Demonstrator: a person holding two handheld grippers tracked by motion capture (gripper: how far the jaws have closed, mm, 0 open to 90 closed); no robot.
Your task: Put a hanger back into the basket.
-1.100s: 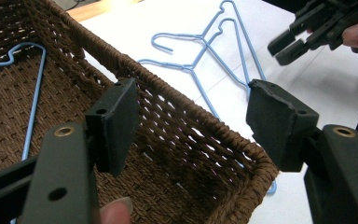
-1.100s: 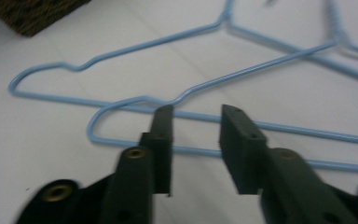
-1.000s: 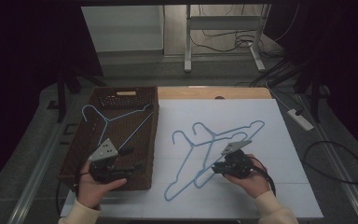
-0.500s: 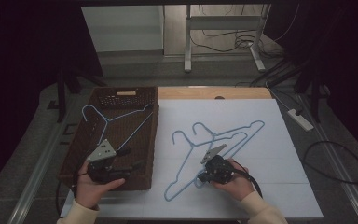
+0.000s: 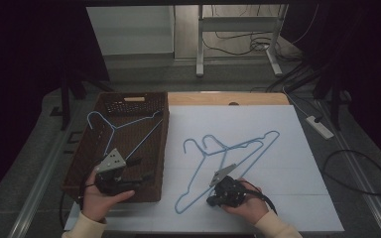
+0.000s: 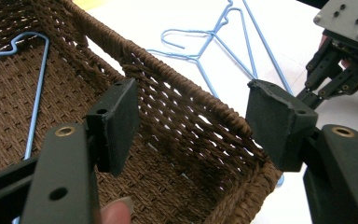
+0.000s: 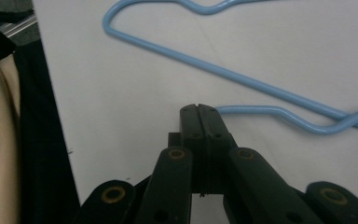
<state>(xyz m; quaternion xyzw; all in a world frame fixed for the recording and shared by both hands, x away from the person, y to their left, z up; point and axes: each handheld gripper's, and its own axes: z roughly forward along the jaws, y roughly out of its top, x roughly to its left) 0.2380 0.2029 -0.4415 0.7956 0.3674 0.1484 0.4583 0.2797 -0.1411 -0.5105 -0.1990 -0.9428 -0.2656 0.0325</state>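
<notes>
The left tool [image 5: 129,174] hangs over the near end of the brown wicker basket [image 5: 162,148], its two black pads [image 6: 116,121] spread wide with nothing between them. Beyond its left pad, a light blue wire hanger [image 5: 119,129] lies on the basket floor. Past the basket's woven rim, ahead and to the right of this tool, two more blue hangers [image 5: 228,148] lie overlapped on the white sheet [image 5: 287,163] that covers the tabletop.

The right tool [image 5: 213,198] rests low on that sheet, at the near end of the overlapped pair. Its pads [image 7: 198,122] are pressed together, and the looped end of a blue hanger wire [image 7: 261,111] runs out from just behind their right side; whether the wire is pinched or merely touching the tip cannot be told. A second wire of the pair [image 7: 205,65] crosses the sheet just ahead of the tip. In the left gripper view, the right tool [image 6: 317,86] sits near the basket's outer corner.
</notes>
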